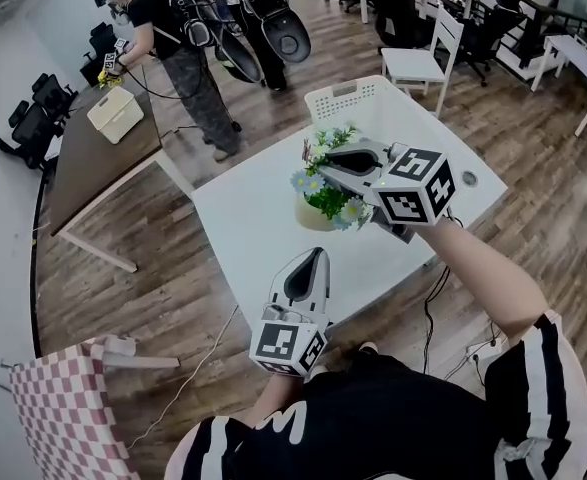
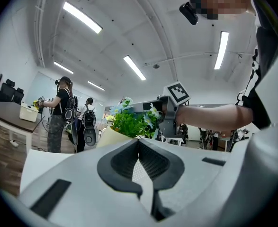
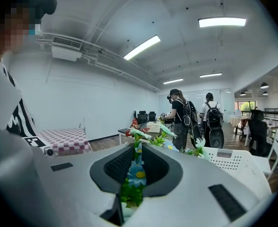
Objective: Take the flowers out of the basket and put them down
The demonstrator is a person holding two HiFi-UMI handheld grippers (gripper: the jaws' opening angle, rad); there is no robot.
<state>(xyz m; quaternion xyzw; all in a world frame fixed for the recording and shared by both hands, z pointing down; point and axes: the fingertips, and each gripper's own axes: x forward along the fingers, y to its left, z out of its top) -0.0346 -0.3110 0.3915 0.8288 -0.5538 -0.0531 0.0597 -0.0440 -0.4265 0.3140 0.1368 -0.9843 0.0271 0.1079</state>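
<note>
Potted artificial flowers (image 1: 328, 200) are clamped by the stems in the narrowed right gripper (image 1: 331, 160), just in front of the white basket (image 1: 345, 96). The left gripper (image 1: 318, 255) is closed and empty. The pot is best lowered upright onto the tabletop (image 1: 243, 238) before being released.

Open office: wood floor (image 1: 173, 228), white walls (image 3: 82, 93).
Ceiling strip lights (image 3: 143, 47) above the jaws; brown desk (image 3: 146, 128) straight ahead, white chair (image 1: 423, 58) beyond.

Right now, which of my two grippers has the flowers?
The right gripper: the flowers, blue blooms on green stems, are pinched between its jaws. The left gripper has its jaws closed together with nothing between them.
</note>
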